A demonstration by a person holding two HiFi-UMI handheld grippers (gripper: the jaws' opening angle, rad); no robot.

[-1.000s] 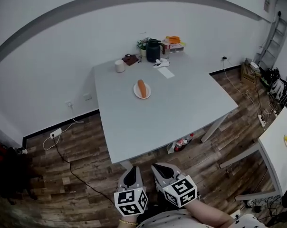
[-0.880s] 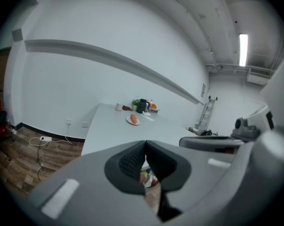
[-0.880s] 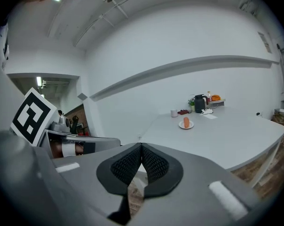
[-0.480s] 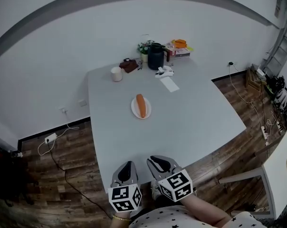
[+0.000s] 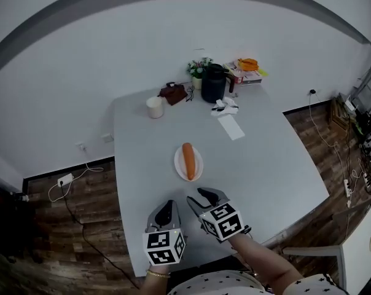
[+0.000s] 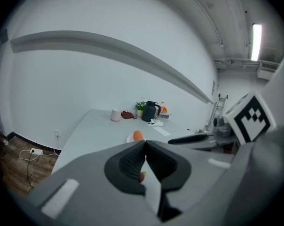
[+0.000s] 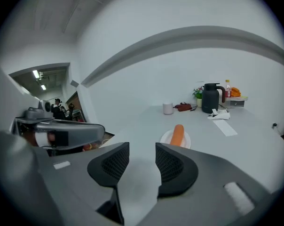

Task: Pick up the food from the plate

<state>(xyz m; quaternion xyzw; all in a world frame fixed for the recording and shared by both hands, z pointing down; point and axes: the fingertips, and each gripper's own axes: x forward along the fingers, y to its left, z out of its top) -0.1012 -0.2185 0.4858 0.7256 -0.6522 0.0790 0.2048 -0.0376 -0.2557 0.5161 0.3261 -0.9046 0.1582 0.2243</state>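
An orange sausage-shaped piece of food [image 5: 188,160] lies lengthwise on a small white plate [image 5: 179,164] in the middle of the grey table [image 5: 265,165]. The right gripper view shows the same food [image 7: 178,134] and plate [image 7: 166,137] just beyond the jaws. My right gripper [image 5: 201,198] hovers over the near part of the table, short of the plate; its jaws are opening and nothing is between them. Beside it, my left gripper [image 5: 166,208] is shut and empty. The food [image 6: 138,135] peeks above its jaws in the left gripper view.
At the table's far end stand a white cup [image 5: 154,107], a brown pouch [image 5: 172,93], a small plant [image 5: 199,69], a dark jug [image 5: 215,83], a stack of books [image 5: 248,71] and white papers [image 5: 231,125]. Wooden floor and cables surround the table.
I have come up to the table: both grippers moved from over the floor to above its near edge, close to the plate. The right gripper's jaws have parted.
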